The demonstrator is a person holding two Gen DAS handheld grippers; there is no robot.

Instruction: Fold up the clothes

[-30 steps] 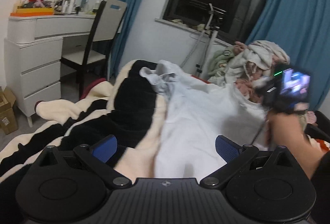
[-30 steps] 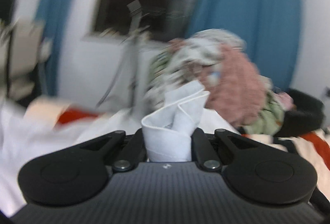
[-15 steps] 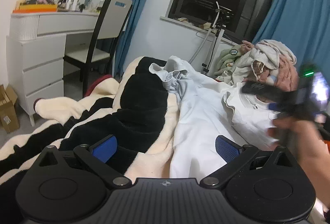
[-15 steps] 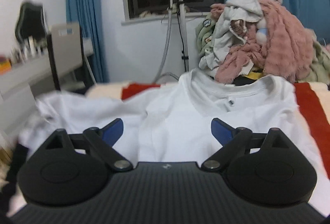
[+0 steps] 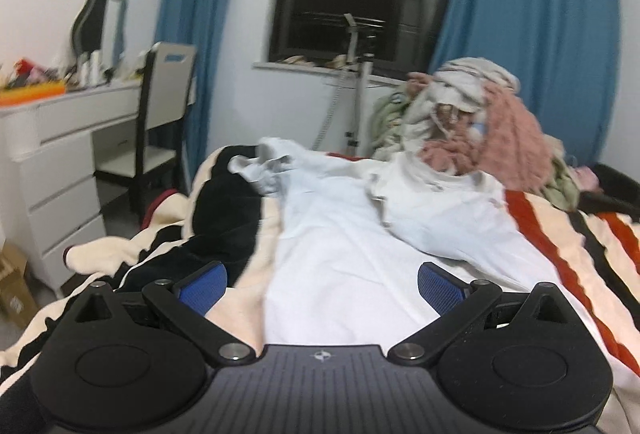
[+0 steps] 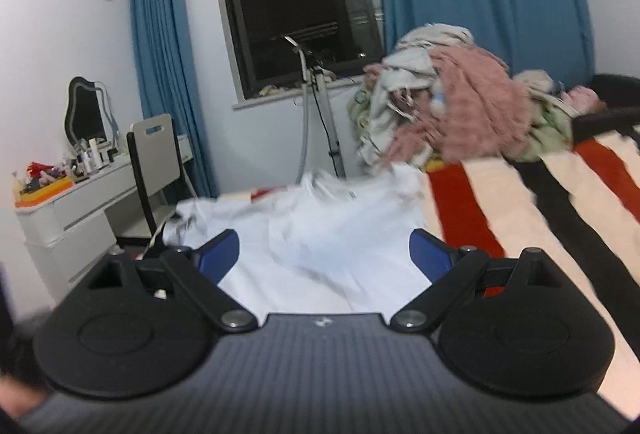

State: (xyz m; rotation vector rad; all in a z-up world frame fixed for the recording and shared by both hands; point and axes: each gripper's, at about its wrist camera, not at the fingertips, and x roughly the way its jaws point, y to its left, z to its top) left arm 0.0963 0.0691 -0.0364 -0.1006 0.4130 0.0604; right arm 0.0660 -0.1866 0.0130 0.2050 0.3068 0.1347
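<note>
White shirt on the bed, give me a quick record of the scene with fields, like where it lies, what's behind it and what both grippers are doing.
garment: white shirt, spread on the striped blanket, its right sleeve folded in over the body
left sleeve: bunched near the blanket's black patch
behind it: clothes pile
left gripper: open, holding nothing
right gripper: open, holding nothing
room: dresser, chair

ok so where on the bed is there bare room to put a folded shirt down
The striped blanket is bare to the right of the white shirt, in front of the clothes pile. A dark strip of blanket lies bare left of the shirt too. The pile end, by the window, is crowded.
</note>
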